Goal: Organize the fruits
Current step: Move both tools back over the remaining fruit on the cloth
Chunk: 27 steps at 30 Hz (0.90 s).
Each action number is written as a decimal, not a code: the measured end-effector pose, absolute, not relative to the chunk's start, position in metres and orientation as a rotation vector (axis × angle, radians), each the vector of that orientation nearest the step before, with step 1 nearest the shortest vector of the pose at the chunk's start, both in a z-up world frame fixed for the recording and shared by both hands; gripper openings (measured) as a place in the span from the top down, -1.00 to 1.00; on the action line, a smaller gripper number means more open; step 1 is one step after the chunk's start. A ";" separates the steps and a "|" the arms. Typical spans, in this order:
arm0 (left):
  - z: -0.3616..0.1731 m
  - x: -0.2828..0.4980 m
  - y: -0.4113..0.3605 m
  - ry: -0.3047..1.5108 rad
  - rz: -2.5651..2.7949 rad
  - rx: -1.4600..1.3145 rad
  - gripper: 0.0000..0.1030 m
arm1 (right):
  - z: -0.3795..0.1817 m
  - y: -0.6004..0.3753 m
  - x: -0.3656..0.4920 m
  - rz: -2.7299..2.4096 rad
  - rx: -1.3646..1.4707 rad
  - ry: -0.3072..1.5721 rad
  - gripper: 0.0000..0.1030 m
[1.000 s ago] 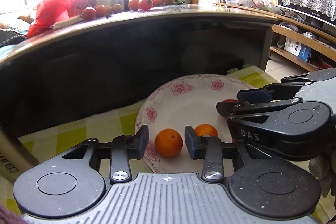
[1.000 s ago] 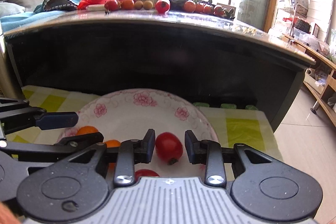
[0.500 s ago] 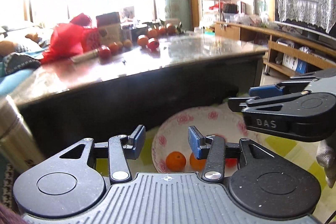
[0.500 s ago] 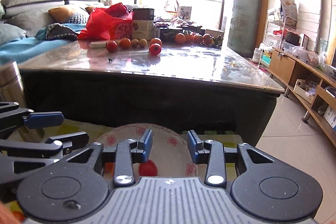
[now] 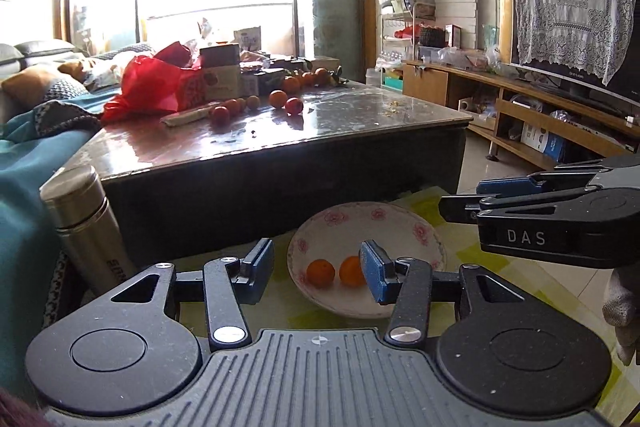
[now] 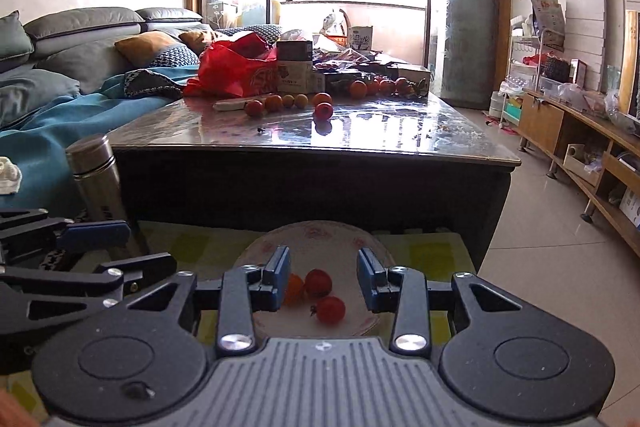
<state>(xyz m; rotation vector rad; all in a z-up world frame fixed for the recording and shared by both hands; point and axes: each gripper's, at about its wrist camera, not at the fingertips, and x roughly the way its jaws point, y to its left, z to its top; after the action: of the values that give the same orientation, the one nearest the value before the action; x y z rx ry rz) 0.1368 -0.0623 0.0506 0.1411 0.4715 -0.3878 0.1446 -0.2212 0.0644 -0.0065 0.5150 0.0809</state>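
Note:
A floral plate lies on a yellow checked cloth below the coffee table. Two oranges lie in it in the left wrist view. In the right wrist view it holds two red tomatoes and an orange half hidden by a finger. My left gripper hangs open high above the plate, holding nothing. My right gripper is open and empty too, and its side shows at the right of the left wrist view. More tomatoes and oranges sit on the table top.
The dark glossy coffee table carries a red bag, boxes and a knife. A steel flask stands left of the plate. A sofa with a blue blanket is at left, a TV shelf at right.
Both grippers have risen and drawn back from the plate, which now looks small and far below. The orange and the tomato that were between the fingers stay in the plate.

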 end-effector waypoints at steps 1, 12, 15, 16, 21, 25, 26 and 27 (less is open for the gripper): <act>0.050 0.130 -0.061 0.474 -0.390 0.138 -0.10 | 0.065 -0.218 0.139 0.089 0.000 0.516 0.19; 0.041 0.077 -0.037 0.510 -0.382 0.166 -0.16 | 0.052 -0.185 0.082 0.172 -0.054 0.519 0.12; 0.034 0.070 -0.024 0.534 -0.370 0.163 -0.17 | 0.039 -0.177 0.078 0.195 -0.071 0.554 0.11; 0.031 0.069 -0.021 0.546 -0.365 0.170 -0.17 | 0.035 -0.175 0.076 0.203 -0.078 0.566 0.11; 0.010 0.064 -0.004 0.618 -0.339 0.204 -0.19 | 0.009 -0.166 0.076 0.244 -0.114 0.630 0.10; -0.009 0.066 0.006 0.684 -0.318 0.205 -0.19 | -0.011 -0.160 0.087 0.270 -0.116 0.682 0.10; -0.012 0.069 0.005 0.698 -0.315 0.210 -0.19 | -0.015 -0.159 0.091 0.276 -0.118 0.691 0.10; -0.015 0.071 0.004 0.709 -0.318 0.208 -0.19 | -0.019 -0.157 0.093 0.280 -0.118 0.697 0.10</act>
<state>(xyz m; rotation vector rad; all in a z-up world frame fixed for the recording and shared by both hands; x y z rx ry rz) 0.0714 0.0043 -0.0150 0.2075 0.7086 -0.3177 0.0933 -0.1572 -0.0192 -0.1182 0.6972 0.2804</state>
